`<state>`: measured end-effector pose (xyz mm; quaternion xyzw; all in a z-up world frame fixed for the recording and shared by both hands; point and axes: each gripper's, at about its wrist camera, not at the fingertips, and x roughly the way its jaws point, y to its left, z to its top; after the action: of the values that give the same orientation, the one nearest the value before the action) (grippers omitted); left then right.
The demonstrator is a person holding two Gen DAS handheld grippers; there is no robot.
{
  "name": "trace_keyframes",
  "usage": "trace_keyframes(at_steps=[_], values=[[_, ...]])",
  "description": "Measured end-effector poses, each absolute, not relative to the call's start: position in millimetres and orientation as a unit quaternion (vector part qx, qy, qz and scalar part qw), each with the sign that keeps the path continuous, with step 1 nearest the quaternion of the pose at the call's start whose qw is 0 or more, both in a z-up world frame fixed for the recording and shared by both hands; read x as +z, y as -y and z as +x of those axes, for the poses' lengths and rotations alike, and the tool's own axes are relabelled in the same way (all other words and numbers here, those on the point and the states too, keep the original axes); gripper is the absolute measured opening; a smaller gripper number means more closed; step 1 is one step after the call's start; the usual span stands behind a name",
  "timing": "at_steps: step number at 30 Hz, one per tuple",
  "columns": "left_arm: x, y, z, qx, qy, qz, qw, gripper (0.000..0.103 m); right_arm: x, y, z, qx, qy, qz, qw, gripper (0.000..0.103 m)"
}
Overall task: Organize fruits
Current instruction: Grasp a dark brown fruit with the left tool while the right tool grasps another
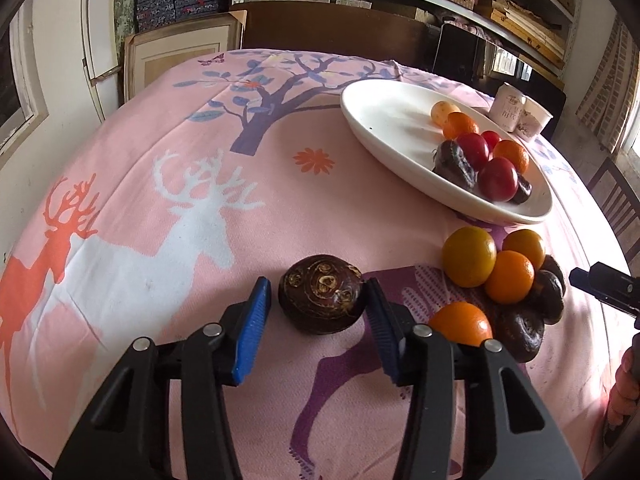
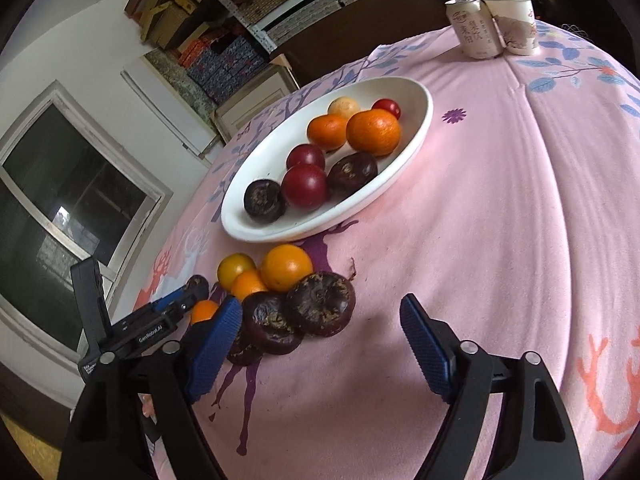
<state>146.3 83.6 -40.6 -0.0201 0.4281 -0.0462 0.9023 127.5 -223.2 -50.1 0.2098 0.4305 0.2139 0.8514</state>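
A pink deer-print cloth (image 2: 500, 200) covers the bench; on it lie a white plate (image 2: 416, 136) at centre, loose fruit (image 2: 286, 268) below it, and a can (image 2: 474, 26) and paper cup (image 2: 516, 22) at upper right.

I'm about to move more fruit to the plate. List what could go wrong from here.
1. The dark round fruit between the left gripper pads is smooth and could squirt out.
2. The right gripper might nudge the piled fruit, rolling it.
3. The plate is crowded at one end.
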Motion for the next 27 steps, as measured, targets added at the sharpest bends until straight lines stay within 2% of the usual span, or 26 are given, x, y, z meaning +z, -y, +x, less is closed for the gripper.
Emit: trace_keyframes(at_steps=[8, 10, 14, 21, 27], values=[[-41, -79, 146, -0.042, -0.429, -0.008, 0.902, 0.048, -57, 212, 130, 0.199, -0.436, 0.183, 0.859, 0.054], [-41, -78, 145, -0.054, -0.428, -0.015, 0.902, 0.048, -57, 203, 128, 0.201, -0.436, 0.158, 0.863, 0.043], [-38, -72, 142, -0.080, -0.421, -0.020, 0.903, 0.042, -54, 200, 123, 0.198, -0.429, 0.136, 0.871, 0.043], [-6, -57, 139, -0.106, -0.367, -0.025, 0.924, 0.042, -25, 228, 116, 0.194, -0.364, 0.184, 0.892, 0.042], [27, -29, 182, -0.113, -0.342, -0.016, 0.933, 0.042, 3, 236, 149, 0.187, -0.350, 0.212, 0.893, 0.042]])
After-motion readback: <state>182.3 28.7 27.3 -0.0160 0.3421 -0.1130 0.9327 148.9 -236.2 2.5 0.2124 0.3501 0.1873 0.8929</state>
